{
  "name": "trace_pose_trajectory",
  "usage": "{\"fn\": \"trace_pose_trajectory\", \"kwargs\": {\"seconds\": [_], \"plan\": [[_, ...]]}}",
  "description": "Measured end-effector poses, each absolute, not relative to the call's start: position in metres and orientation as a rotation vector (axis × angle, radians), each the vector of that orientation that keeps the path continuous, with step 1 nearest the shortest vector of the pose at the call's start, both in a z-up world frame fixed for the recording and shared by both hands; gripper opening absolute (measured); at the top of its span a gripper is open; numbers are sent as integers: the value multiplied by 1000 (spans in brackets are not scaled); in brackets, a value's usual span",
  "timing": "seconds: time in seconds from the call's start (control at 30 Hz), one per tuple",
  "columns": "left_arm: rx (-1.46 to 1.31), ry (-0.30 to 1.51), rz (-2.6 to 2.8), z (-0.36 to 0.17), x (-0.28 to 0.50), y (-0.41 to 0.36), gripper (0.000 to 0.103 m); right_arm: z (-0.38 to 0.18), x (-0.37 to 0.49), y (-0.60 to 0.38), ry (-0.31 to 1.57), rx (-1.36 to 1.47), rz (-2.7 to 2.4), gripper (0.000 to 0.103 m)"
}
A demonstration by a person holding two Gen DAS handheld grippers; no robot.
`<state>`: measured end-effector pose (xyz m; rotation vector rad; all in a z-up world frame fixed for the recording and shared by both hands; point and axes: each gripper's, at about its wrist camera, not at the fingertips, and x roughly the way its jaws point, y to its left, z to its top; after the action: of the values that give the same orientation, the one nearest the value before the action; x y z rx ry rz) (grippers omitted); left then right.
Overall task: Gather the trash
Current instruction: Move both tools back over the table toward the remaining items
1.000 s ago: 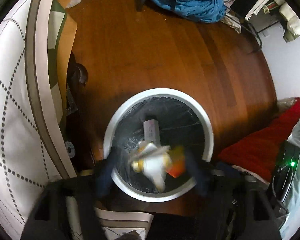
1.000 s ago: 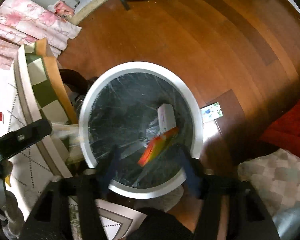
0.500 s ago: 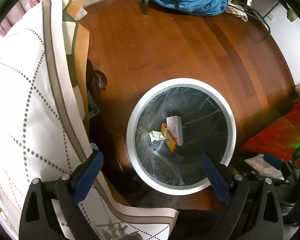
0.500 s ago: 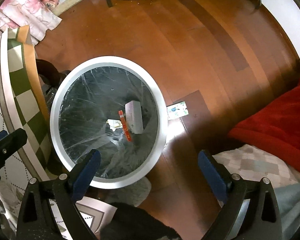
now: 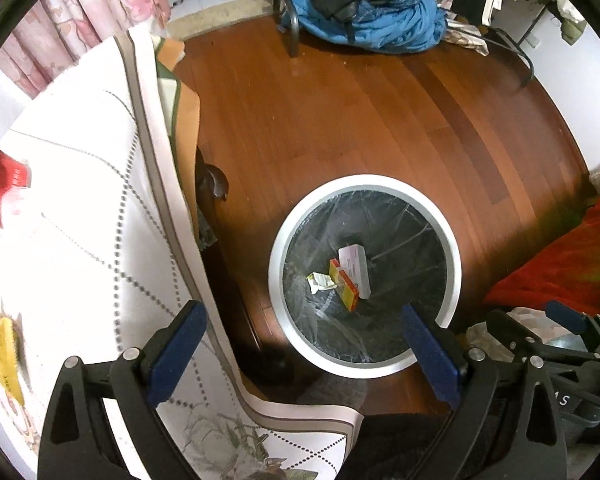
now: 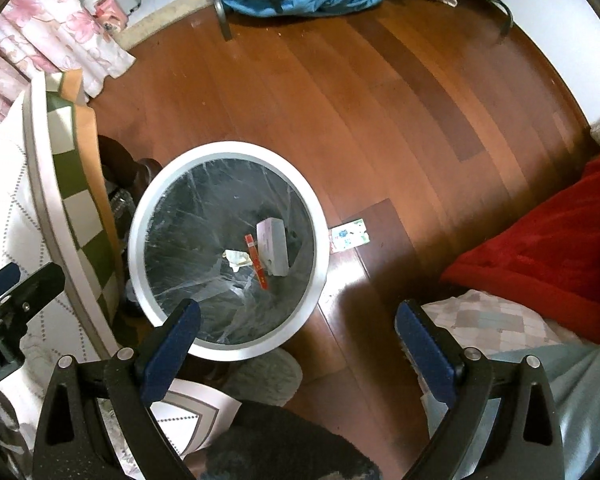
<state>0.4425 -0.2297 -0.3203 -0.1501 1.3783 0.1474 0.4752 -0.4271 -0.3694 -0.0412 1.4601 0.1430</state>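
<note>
Both tools are spread wide and grasp nothing: the left tool point(image 5: 304, 354) hangs above the bin's near rim, the right tool point(image 6: 298, 354) over the floor beside it. Inside the white-rimmed bin point(image 5: 278, 276), on its black liner, lie a crumpled wrapper point(image 5: 319, 281), an orange-red box point(image 5: 344, 290) and a white box point(image 5: 355, 270), all touching. A small packet point(image 6: 349, 236) lies on the wooden floor point(image 6: 340, 100) just beside the bin. The cloth-covered counter point(image 5: 80, 216) stands to the left.

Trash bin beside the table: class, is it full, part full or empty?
Nearly empty. The trash bin holds only a white box, an orange box and crumpled paper on its liner's bottom.
</note>
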Motion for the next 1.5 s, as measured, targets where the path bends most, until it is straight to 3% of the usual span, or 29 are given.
{"fn": "trace_pose_trajectory", "kwargs": {"seconds": [0.37,0.67,0.8,1.0,1.23,1.43,1.47,1.5], "plan": [[-168,1229,181,-238,409,-206,100,-272,450,-414,1319,16,199,100],[-169,1091,410,-167,295,-94,100,-213,382,-318,1264,6,411,100],[-179,1112,548,-177,221,-42,100,-231,328,-252,1331,-63,558,100],[-221,1216,732,-236,131,12,100,-269,246,-166,1418,-207,757,100],[-249,1257,857,-277,73,44,100,-291,177,-69,1261,-810,990,100],[-305,1256,887,-287,51,53,100,-321,159,-24,1235,-1028,1066,100],[-310,1256,888,-288,50,55,100,-325,161,-19,1241,-1028,1070,98],[-315,1255,890,-289,49,56,100,-328,162,-17,1253,-1018,1074,85]]}}
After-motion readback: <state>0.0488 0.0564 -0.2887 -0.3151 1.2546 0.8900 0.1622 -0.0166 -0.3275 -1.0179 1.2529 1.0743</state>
